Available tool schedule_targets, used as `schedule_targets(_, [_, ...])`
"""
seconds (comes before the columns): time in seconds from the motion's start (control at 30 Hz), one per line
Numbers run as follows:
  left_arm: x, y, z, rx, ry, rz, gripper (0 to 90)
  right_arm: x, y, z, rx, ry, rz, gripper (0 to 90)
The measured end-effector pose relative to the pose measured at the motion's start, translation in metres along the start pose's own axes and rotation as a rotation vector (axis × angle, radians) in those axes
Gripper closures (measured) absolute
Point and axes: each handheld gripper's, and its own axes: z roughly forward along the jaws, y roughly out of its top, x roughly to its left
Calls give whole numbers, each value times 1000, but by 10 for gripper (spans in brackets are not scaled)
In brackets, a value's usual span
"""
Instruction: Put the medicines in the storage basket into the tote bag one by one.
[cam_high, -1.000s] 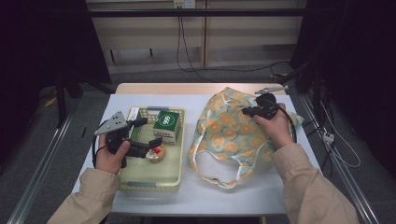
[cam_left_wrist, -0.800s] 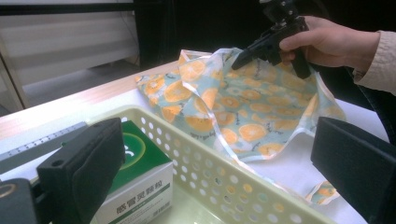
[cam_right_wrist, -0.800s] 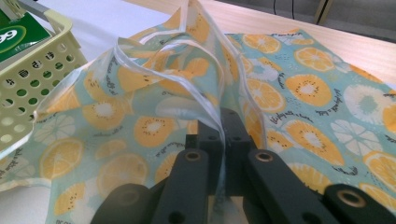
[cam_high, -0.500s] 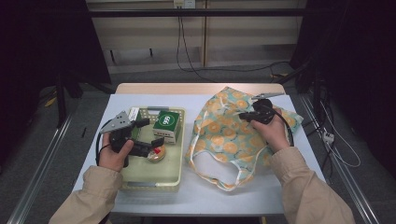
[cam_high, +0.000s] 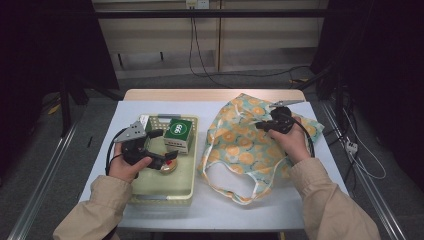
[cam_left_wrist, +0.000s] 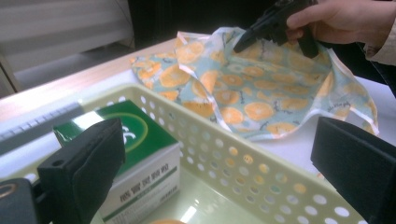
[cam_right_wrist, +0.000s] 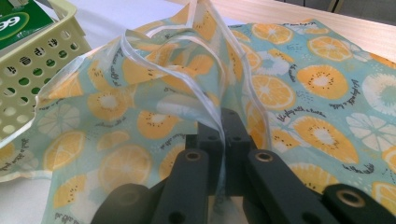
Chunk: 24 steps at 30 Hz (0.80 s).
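Right tongs (cam_right_wrist: 223, 140) clenched on a fold of the orange-print bag (cam_high: 250, 145), seen in the right gripper view: the translucent rim of the bag runs straight between the two pressed-together jaws and lifts into a ridge above them. Bag occupies centre-right of the high view, spread on the white surface (cam_high: 210, 210), handles trailing toward the lower centre; otherwise flat, nothing visibly inside.

Left tongs (cam_high: 161, 145) released, jaws standing wide apart in the left gripper view, hovering over the pale yellow basket (cam_high: 165, 197) at centre-left of the high view. Nothing between the jaws.

Basket contents: green box (cam_high: 179, 133) at the far end, small round reddish item (cam_high: 167, 167) just beside the left tongs; cannot identify it.

Judgement: early stage. Bag mouth gripped and partly raised; no item picked, none transferred. Remaining: grasp basket items, load bag.
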Motion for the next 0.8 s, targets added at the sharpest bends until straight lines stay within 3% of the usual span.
schedule_targets(0.13, [2, -6, 5, 27, -1, -12, 31, -1, -3, 1, 4, 3, -1, 892])
schedule_targets(0.63, [8, -22, 16, 128, -17, 37, 34, -2, -9, 2, 10, 3, 5, 894])
schedule_targets(0.8, [9, -27, 20, 164, -19, 31, 40, -2, -10, 2, 9, 2, 2, 894])
